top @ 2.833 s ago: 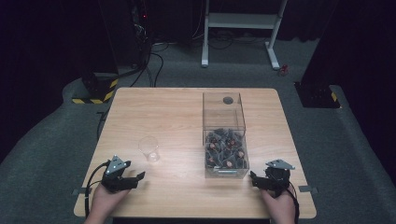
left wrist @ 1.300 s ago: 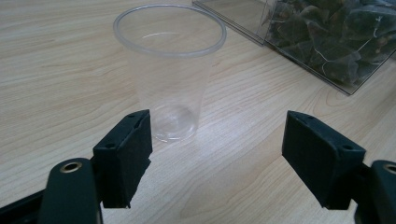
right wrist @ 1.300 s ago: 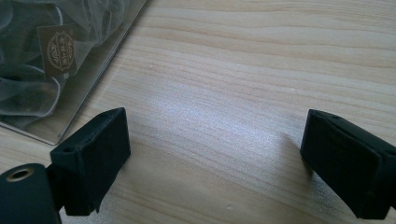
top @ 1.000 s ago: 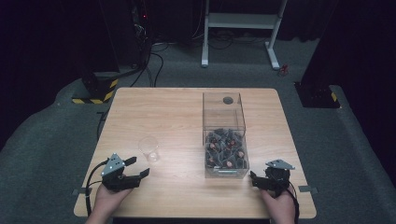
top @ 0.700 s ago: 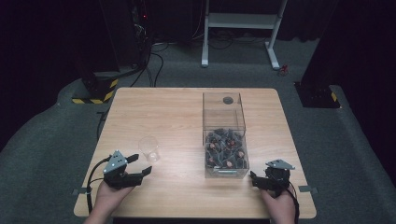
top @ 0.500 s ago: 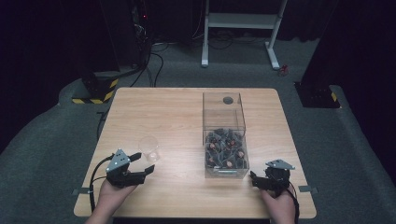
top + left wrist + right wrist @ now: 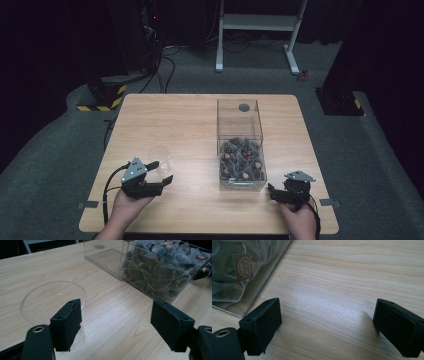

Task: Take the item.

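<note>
A clear plastic cup (image 7: 159, 156) stands empty on the wooden table (image 7: 180, 120), left of centre. My left gripper (image 7: 161, 171) hovers just in front of the cup, open, with nothing between its jaws. In the left gripper view the cup's rim (image 7: 53, 300) lies behind the left jaw of the left gripper (image 7: 120, 325). A clear box (image 7: 239, 125) in the middle holds several tea bags (image 7: 241, 157) at its near end; they also appear in the left gripper view as tea bags (image 7: 160, 267). My right gripper (image 7: 271, 192) rests open by the box's near right corner (image 7: 249, 277).
A small dark round mark (image 7: 244, 107) shows at the box's far end. Bare wood lies between the right gripper (image 7: 329, 325) jaws. Grey tape tabs (image 7: 88, 204) mark the table's front corners. Dark carpet, a white frame (image 7: 260, 22) and black stands surround the table.
My left gripper has lifted and shifted forward and right, closer to the cup, jaws still open. The right gripper, cup and box have stayed put.
</note>
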